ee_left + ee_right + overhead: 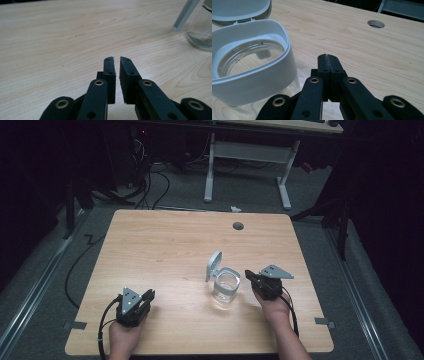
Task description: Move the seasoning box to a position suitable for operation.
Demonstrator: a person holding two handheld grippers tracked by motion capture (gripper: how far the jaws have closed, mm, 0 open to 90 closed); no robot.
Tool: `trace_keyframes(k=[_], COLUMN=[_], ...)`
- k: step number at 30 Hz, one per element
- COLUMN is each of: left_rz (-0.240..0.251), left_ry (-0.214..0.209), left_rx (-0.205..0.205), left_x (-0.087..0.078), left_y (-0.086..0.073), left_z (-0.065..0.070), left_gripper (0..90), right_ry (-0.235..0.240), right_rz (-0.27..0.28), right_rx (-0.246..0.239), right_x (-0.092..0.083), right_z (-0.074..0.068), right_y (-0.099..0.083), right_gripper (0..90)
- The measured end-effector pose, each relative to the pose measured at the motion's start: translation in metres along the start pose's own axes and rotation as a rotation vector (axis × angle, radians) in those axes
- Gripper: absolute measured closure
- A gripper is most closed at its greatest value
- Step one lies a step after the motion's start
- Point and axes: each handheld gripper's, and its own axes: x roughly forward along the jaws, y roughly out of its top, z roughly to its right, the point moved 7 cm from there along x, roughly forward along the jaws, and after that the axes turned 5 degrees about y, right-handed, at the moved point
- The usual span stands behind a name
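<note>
Pale wooden tabletop (165, 250) is bearing a clear glass jar with a white rim (226, 287), its grey lid (214, 265) hinging upward, right of centre. Beside it, the right gripper (248, 276) is resting with jaws pressed together, empty. Well apart, the left gripper (149, 294) is showing a narrow gap, holding nothing.

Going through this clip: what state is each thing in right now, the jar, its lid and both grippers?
Glass jar: upright on the table, looks empty.
Lid: flipped open, standing up from the jar's white collar at its far side.
Left gripper: jaws slightly apart, nothing between them, well clear of the jar.
Right gripper: jaws shut, empty, right beside the jar; contact unclear.
</note>
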Motion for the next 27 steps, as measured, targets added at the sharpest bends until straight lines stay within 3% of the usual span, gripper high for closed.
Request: trace_keyframes(k=[3,10,15,21,27], left_rz=[-0.007,-0.016,-0.020,-0.024,-0.031], left_ry=[-0.024,-0.034,-0.038,-0.036,-0.036], left_rx=[-0.009,-0.011,0.005,-0.003,0.004], left_x=[-0.001,-0.004,-0.009,-0.010,-0.011], left_y=[0.003,-0.001,-0.005,-0.009,-0.013], left_z=[0.003,0.007,0.012,0.014,0.015], left_gripper=[83.5,85.5,85.7,85.7,85.7], right_ry=[0.001,0.030,0.041,0.059,0.077], right_rz=[-0.020,-0.036,-0.040,-0.031,-0.023], right_rx=[-0.029,-0.018,-0.043,-0.055,-0.071], right_x=[0.006,0.018,0.016,0.013,0.007], right_z=[-0.004,-0.010,-0.014,-0.019,-0.032], right_y=[-0.001,-0.004,-0.005,-0.006,-0.011], right_gripper=[89.6,89.8,89.8,89.8,89.8])
